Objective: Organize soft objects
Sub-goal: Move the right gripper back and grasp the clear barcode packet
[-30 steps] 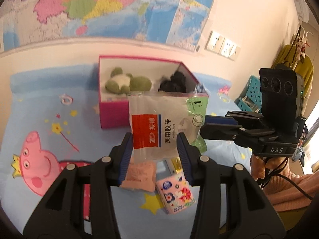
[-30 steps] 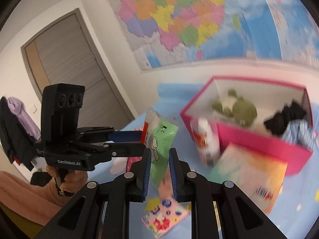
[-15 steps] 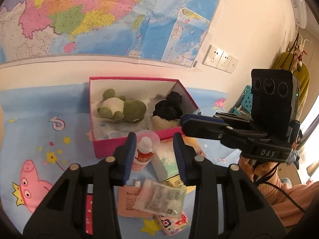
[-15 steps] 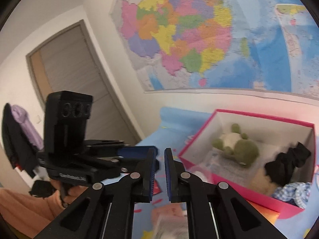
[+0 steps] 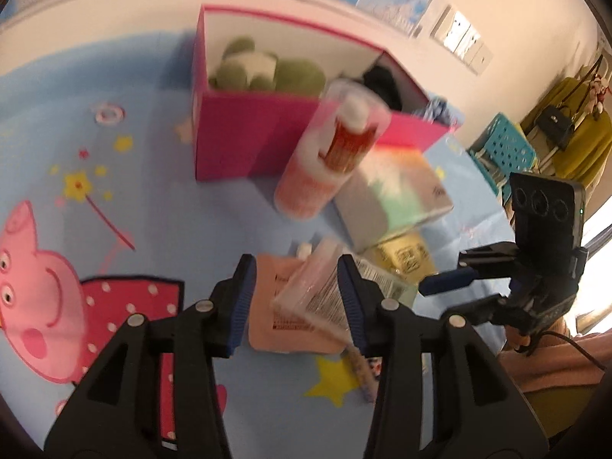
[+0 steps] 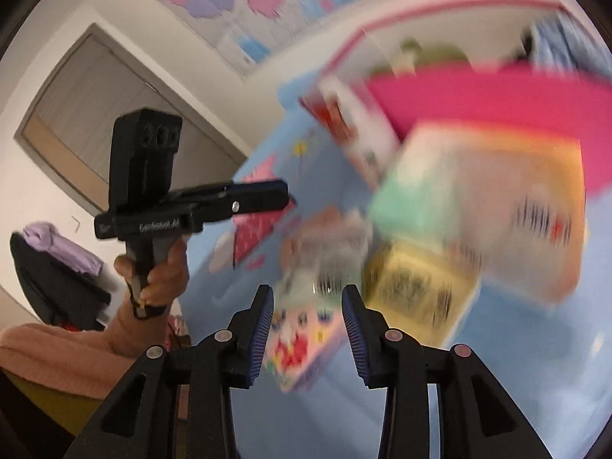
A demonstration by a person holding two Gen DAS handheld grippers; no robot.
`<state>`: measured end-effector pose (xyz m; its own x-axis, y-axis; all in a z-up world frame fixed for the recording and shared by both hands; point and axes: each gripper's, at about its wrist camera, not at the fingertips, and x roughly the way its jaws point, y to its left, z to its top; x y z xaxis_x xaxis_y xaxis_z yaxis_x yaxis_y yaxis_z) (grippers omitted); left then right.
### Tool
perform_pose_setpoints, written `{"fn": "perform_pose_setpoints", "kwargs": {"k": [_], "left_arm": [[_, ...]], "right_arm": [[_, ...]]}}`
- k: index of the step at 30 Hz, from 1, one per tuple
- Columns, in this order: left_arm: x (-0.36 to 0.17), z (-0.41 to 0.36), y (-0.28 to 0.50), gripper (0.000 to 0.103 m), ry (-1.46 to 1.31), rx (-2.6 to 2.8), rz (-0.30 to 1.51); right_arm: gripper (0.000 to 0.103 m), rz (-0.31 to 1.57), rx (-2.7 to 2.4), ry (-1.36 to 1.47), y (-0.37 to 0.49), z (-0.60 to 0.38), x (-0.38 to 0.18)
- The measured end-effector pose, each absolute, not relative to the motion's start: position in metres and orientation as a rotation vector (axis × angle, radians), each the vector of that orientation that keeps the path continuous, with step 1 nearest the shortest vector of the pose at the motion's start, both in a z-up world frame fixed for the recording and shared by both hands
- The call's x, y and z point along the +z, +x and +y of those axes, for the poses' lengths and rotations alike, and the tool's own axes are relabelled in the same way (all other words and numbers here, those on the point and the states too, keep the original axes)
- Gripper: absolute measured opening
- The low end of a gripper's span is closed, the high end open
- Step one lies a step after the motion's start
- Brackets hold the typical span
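Observation:
A pink box (image 5: 244,141) stands on the blue cartoon cloth and holds a green plush toy (image 5: 267,69) and a black soft item (image 5: 382,80). My left gripper (image 5: 294,287) is open, low over a clear packet (image 5: 329,294) that lies on a peach pouch (image 5: 283,317). My right gripper (image 6: 308,313) is open, above a floral tissue pack (image 6: 302,348) and the same clear packet (image 6: 329,267). The right wrist view is blurred. The right gripper also shows in the left wrist view (image 5: 451,279), to the right of the pile.
A pink bottle (image 5: 329,160) stands in front of the box. A pastel box (image 5: 394,202) and a yellow packet (image 5: 405,260) lie beside it. A teal basket (image 5: 501,149) and hanging clothes are at the right. A door (image 6: 114,122) is at the left.
The clear packet that both grippers held has been let go and lies on the pile. Both grippers have opened and dropped lower toward the items on the cloth.

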<state>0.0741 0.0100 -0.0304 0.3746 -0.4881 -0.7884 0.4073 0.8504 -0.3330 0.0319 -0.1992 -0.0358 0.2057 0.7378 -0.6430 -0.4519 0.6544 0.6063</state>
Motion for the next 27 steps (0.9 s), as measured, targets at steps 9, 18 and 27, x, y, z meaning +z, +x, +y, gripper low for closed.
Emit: {"fn": "perform_pose_setpoints", "kwargs": {"k": [9, 18, 27], "left_arm": [[-0.057, 0.002, 0.077, 0.045, -0.091, -0.625, 1.105], [-0.06, 0.009, 0.075, 0.045, -0.124, -0.656, 1.115], [-0.056, 0.019, 0.079, 0.056, -0.119, -0.657, 1.109]], "right_arm": [[0.039, 1.09, 0.832, 0.415, 0.033, -0.19, -0.048], [0.035, 1.047, 0.722, 0.442, 0.044, -0.178, -0.049], [0.015, 0.922, 0.646, 0.153, 0.034, -0.162, -0.037]]}}
